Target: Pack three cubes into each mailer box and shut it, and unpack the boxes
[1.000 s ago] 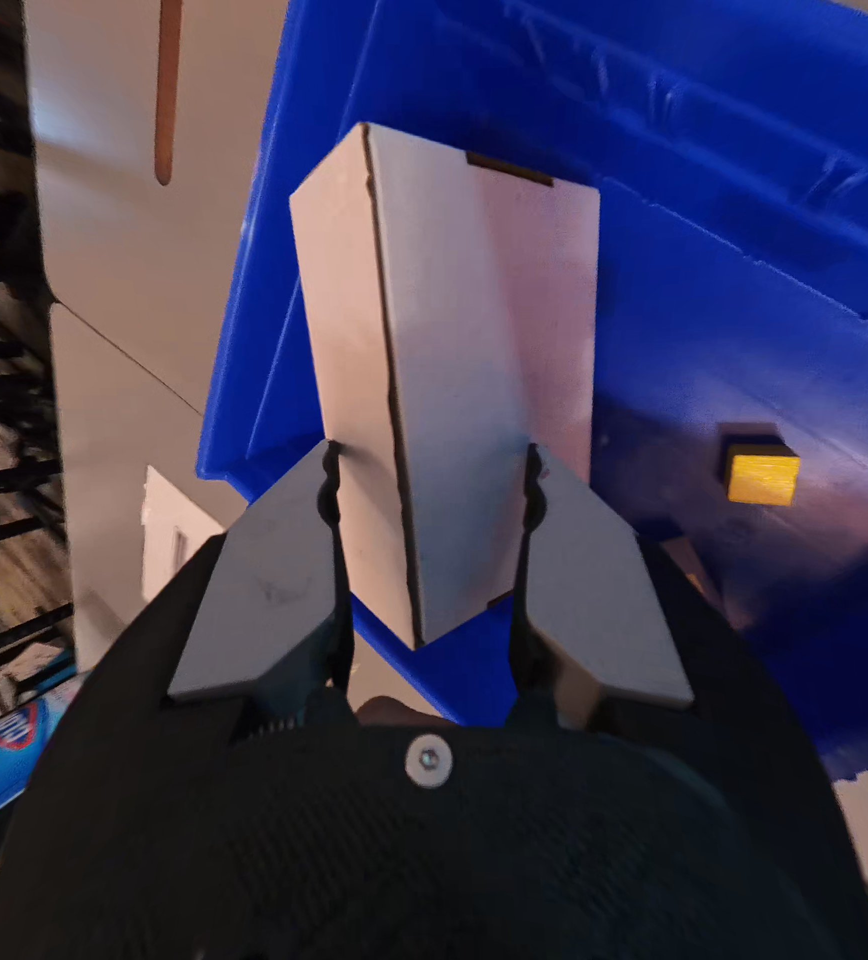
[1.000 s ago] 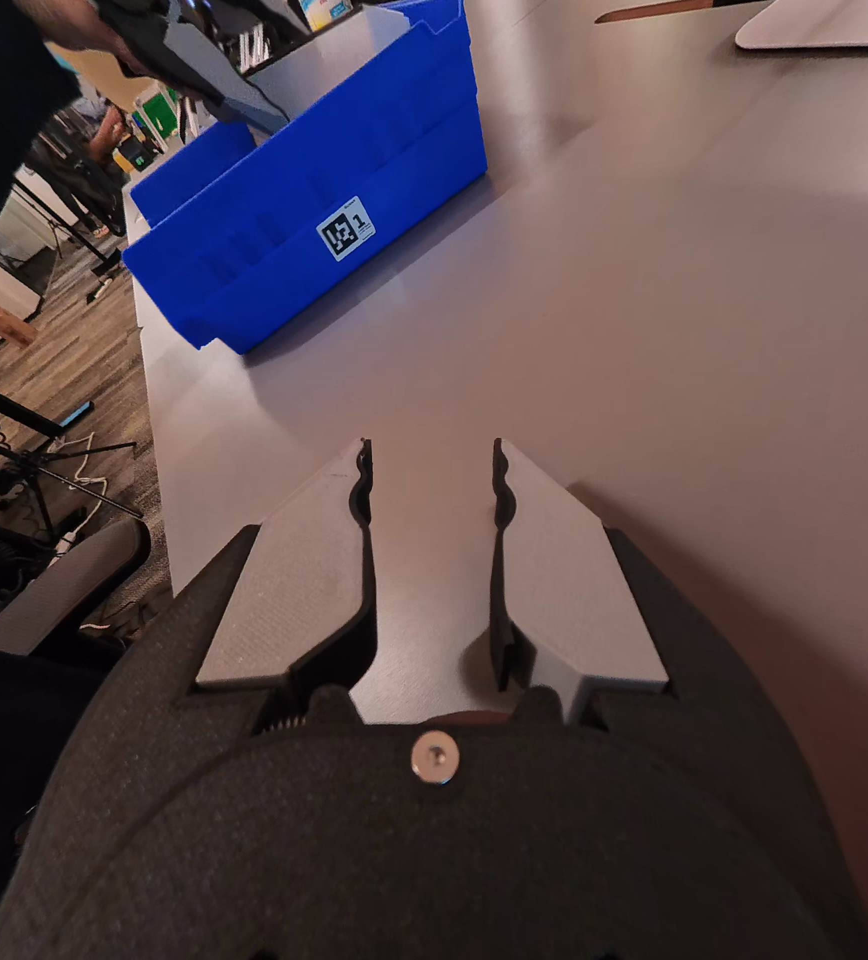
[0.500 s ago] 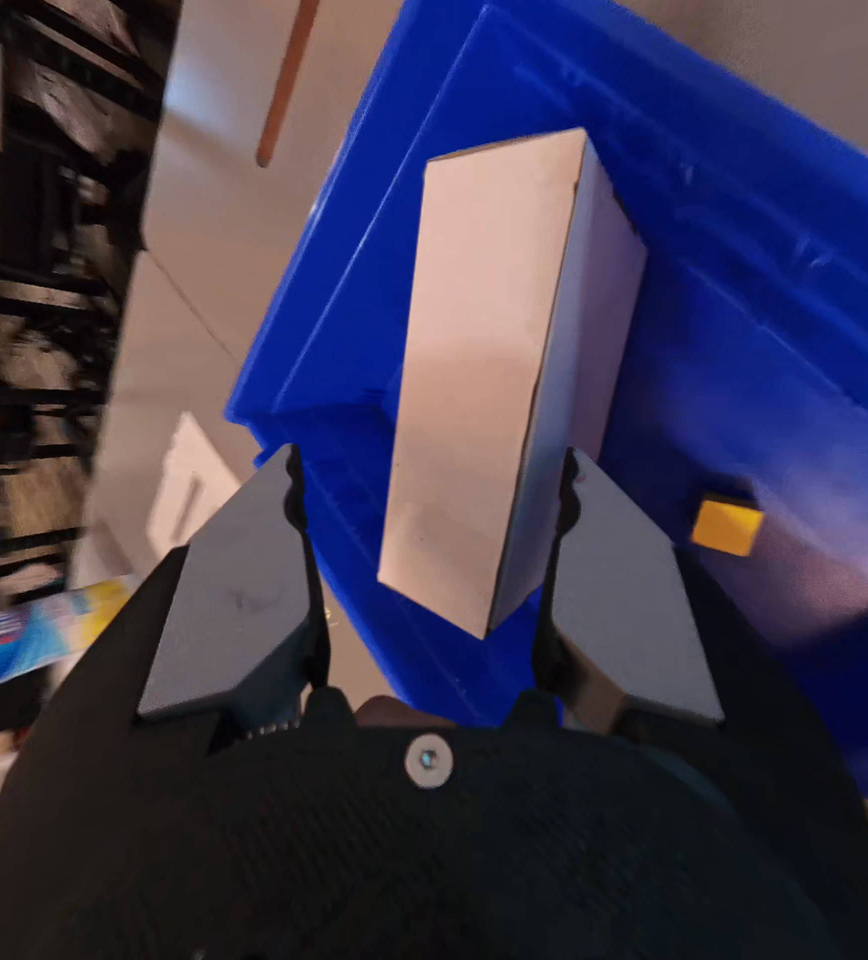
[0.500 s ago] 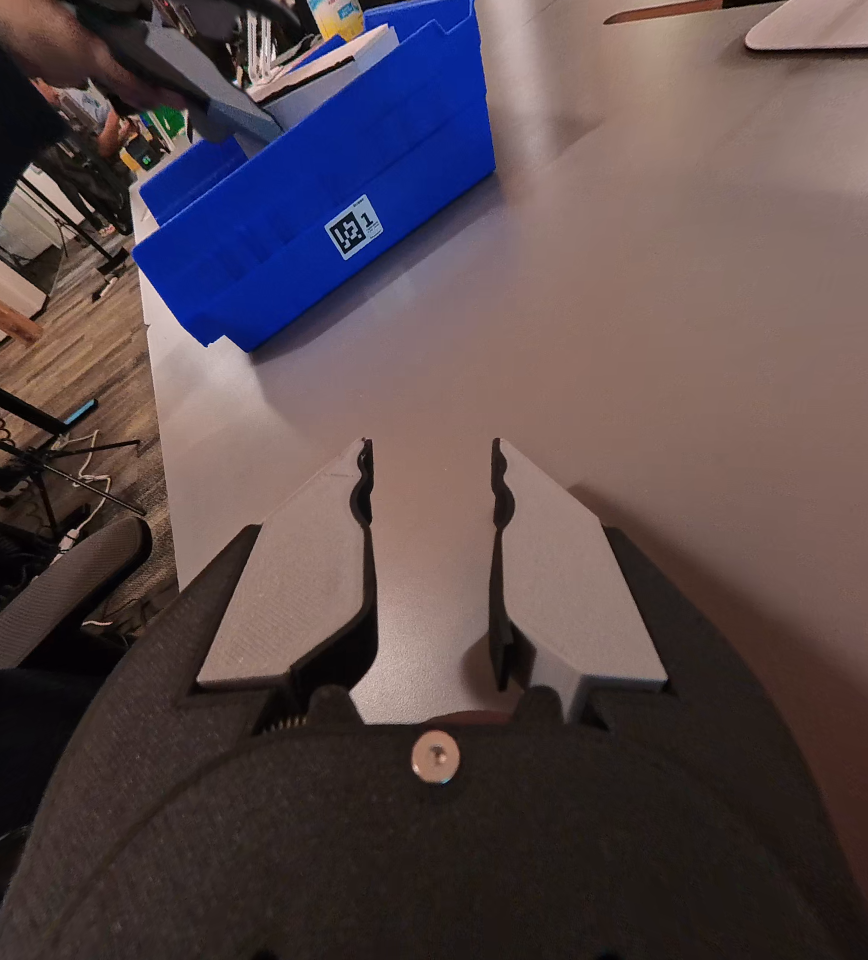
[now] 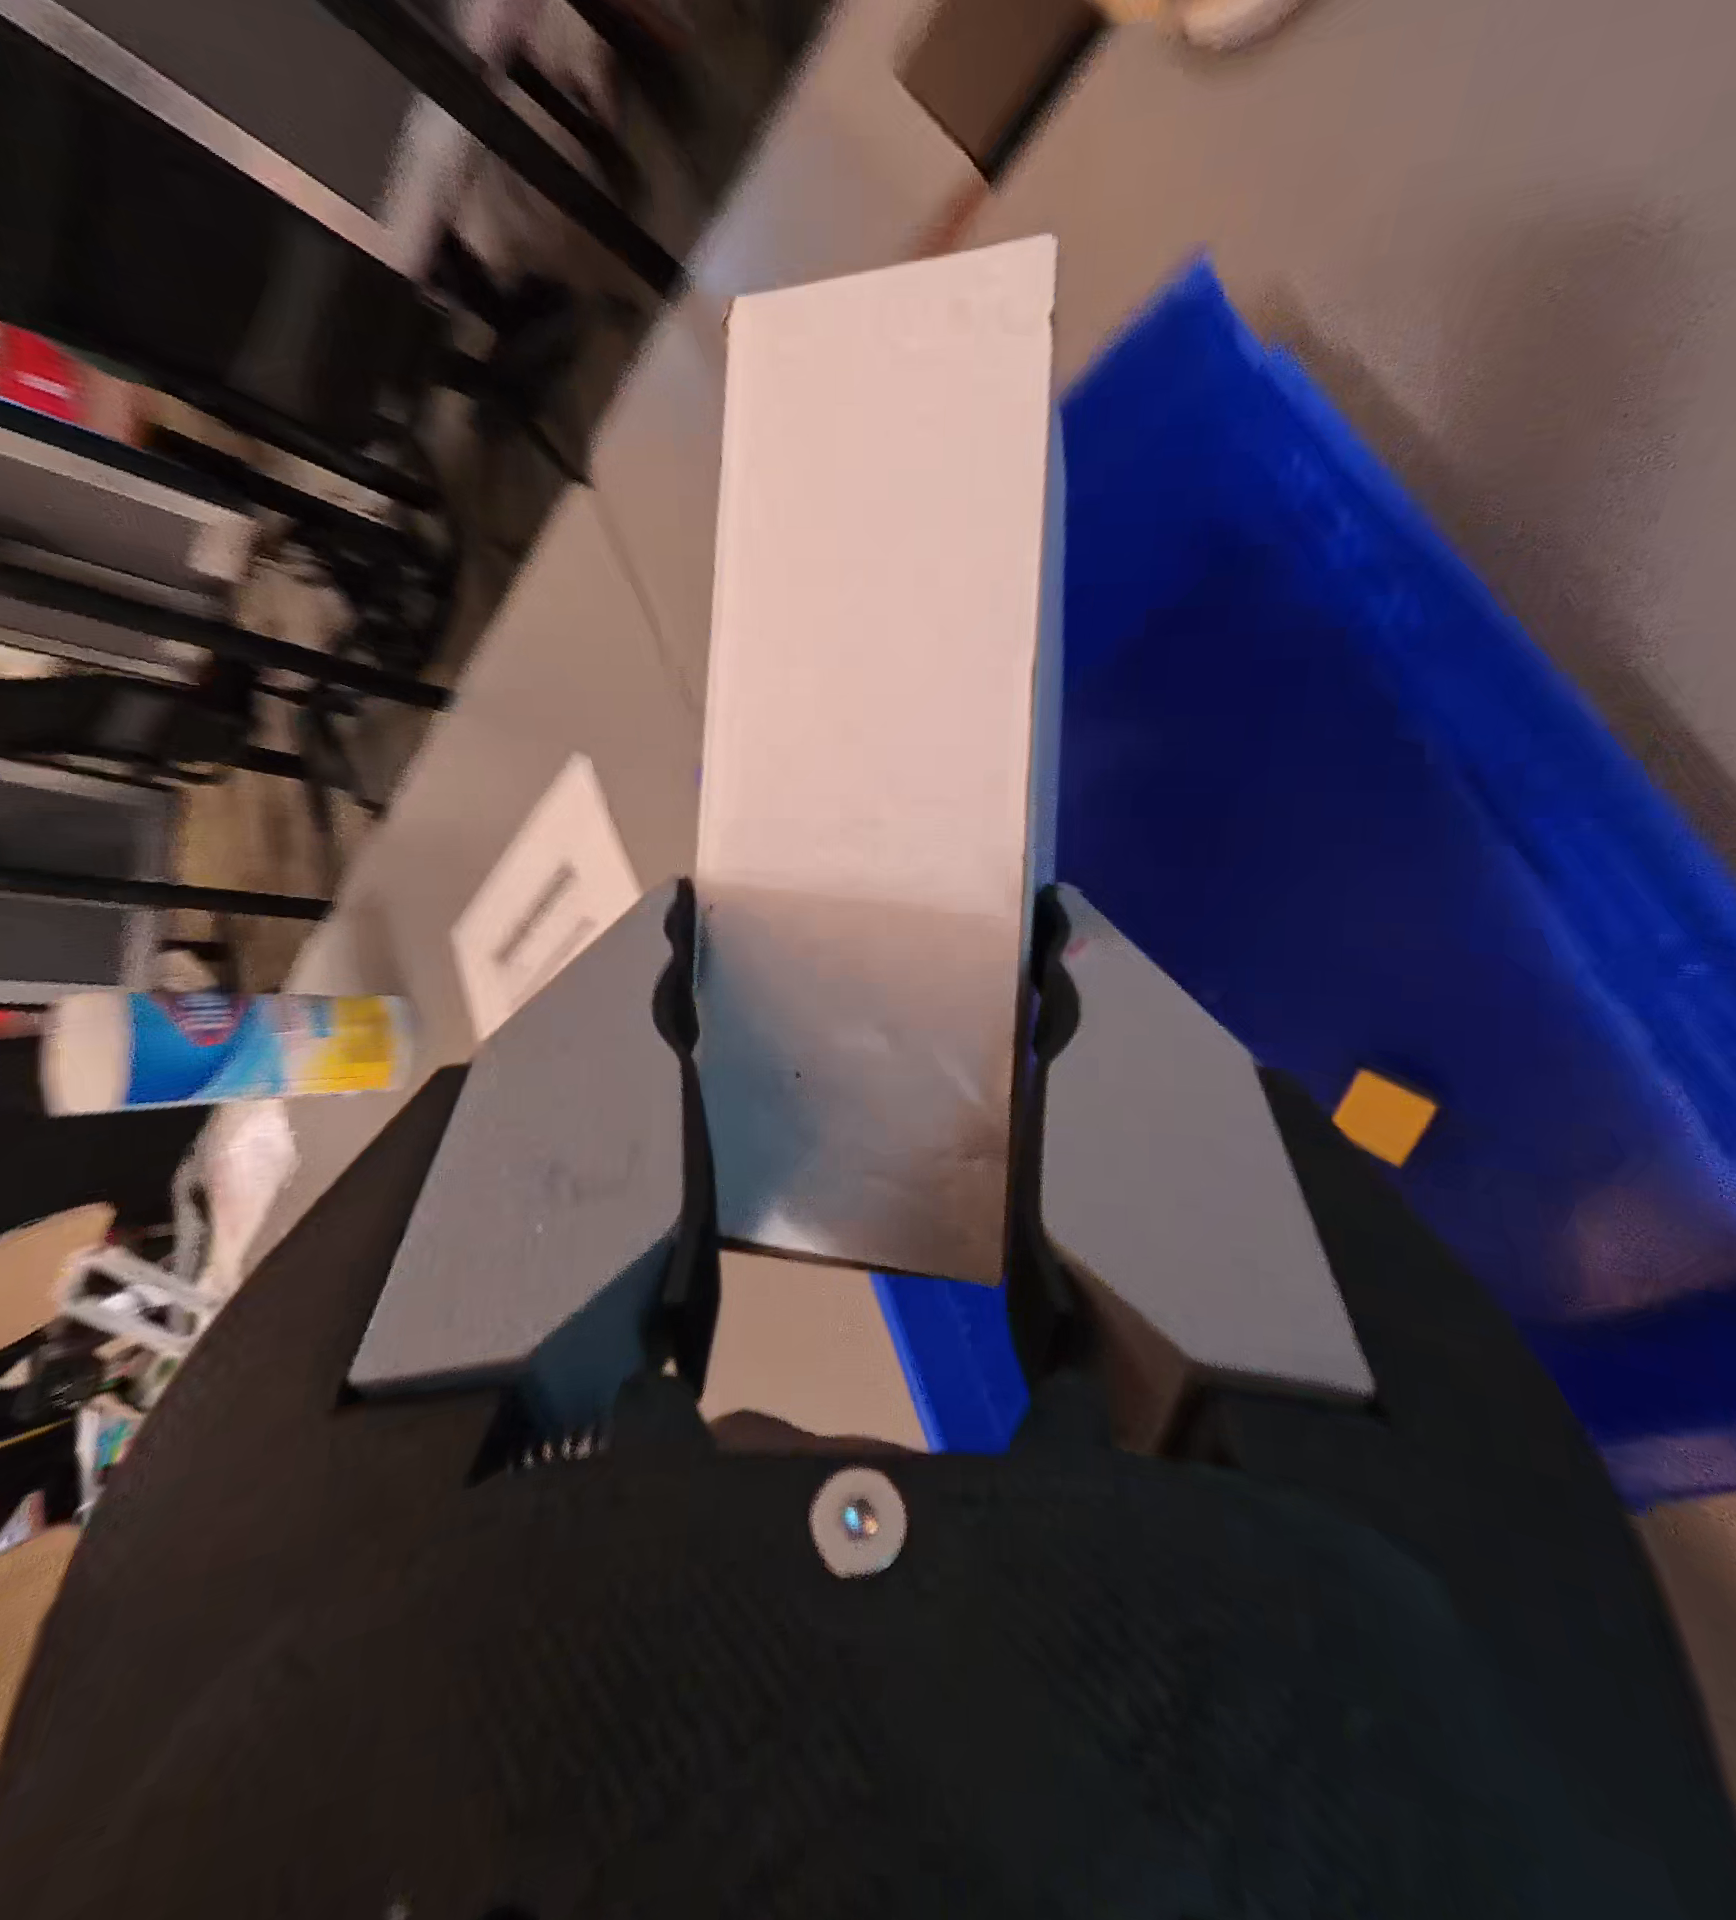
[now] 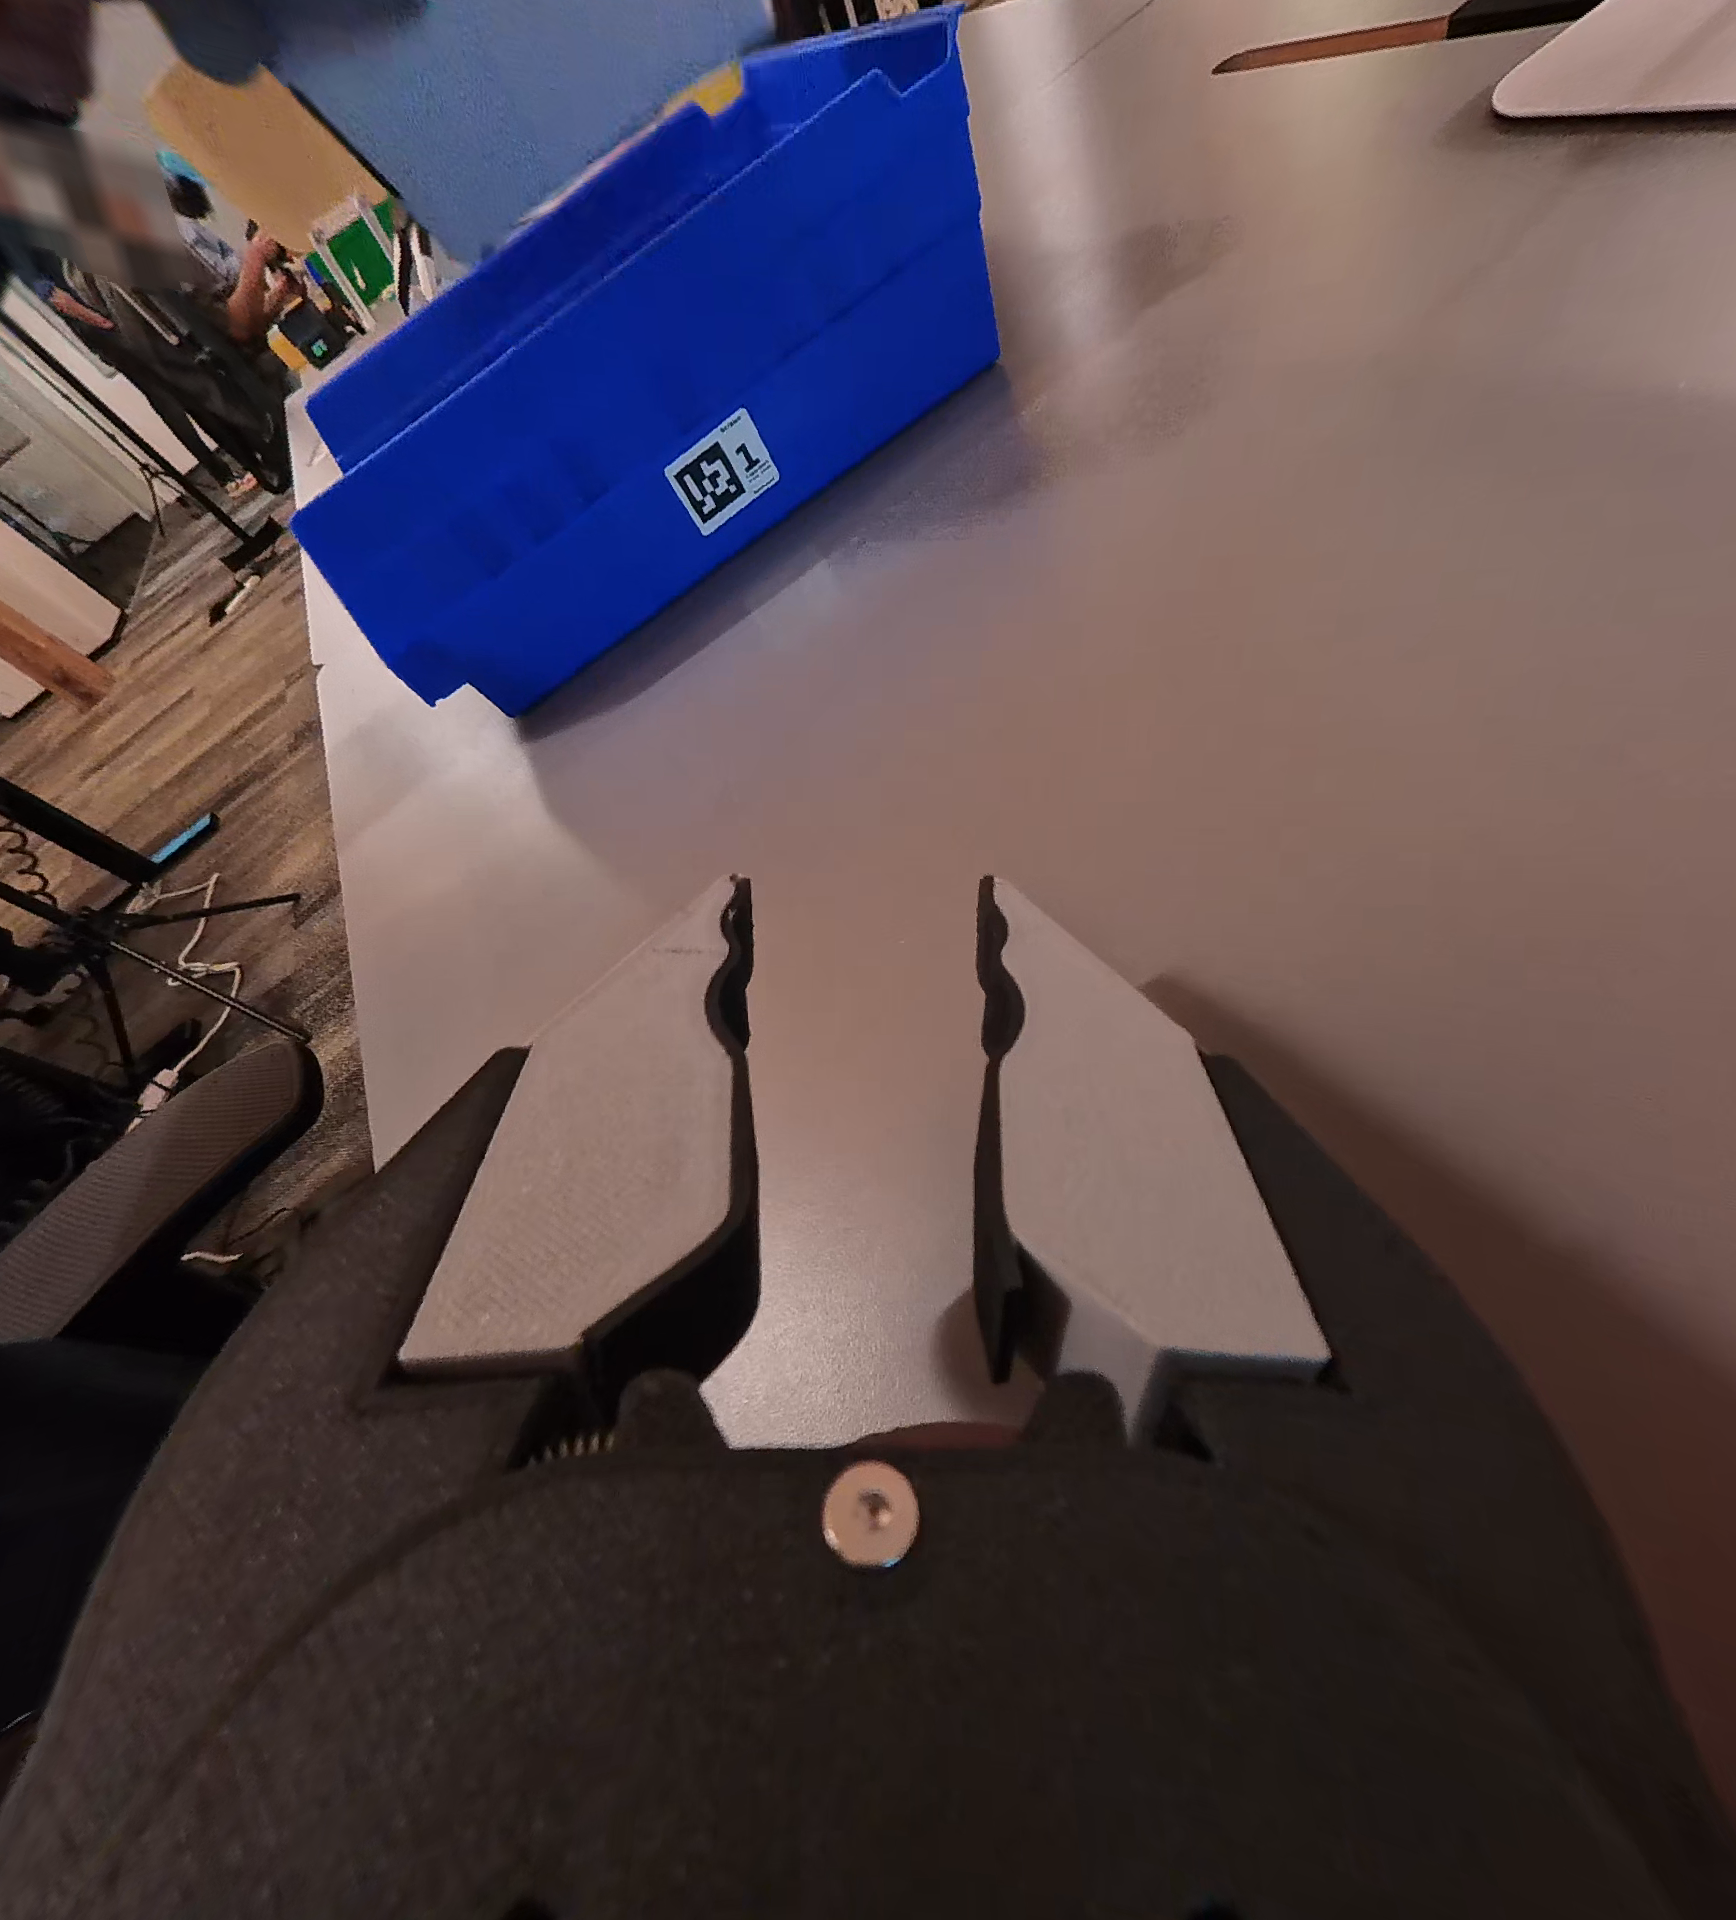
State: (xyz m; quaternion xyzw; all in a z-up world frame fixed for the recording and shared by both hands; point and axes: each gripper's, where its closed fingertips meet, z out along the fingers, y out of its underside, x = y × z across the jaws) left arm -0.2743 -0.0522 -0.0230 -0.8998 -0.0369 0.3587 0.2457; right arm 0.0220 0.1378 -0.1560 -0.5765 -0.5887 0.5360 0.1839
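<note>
Left wrist view shows the left gripper [image 5: 859, 914] clamped on a long white cardboard mailer box [image 5: 879, 665], its two grey fingers [image 5: 552, 1143] pressing the box's long sides near the near end, so that the box runs straight out from the gripper along the fingers. The box's flat face is turned to the camera and its flaps look shut. It is held in the air above the left rim of a deep blue plastic bin [image 5: 1363, 779], which sits on a grey tabletop [image 5: 1518, 260]. A small yellow cube [image 5: 1383, 1117] lies on the bin's floor, just right of the right finger in the picture and apart from the box. To the left the table edge drops off to blurred dark shelving; a white sheet of paper [image 5: 542, 914] lies on the table close to that edge.

Right wrist view has the right gripper [image 6: 859, 904] low over bare tabletop [image 6: 1363, 727], its fingers [image 6: 625, 1143] parted with nothing between them. The blue bin [image 6: 656, 416] stands well ahead and to the left, its long wall carrying a white square sticker [image 6: 724, 471], close to the table's left edge. Wide open tabletop lies ahead and to the right. Beyond the left edge are a wood-pattern floor, cables and a grey chair back [image 6: 116, 1195].
</note>
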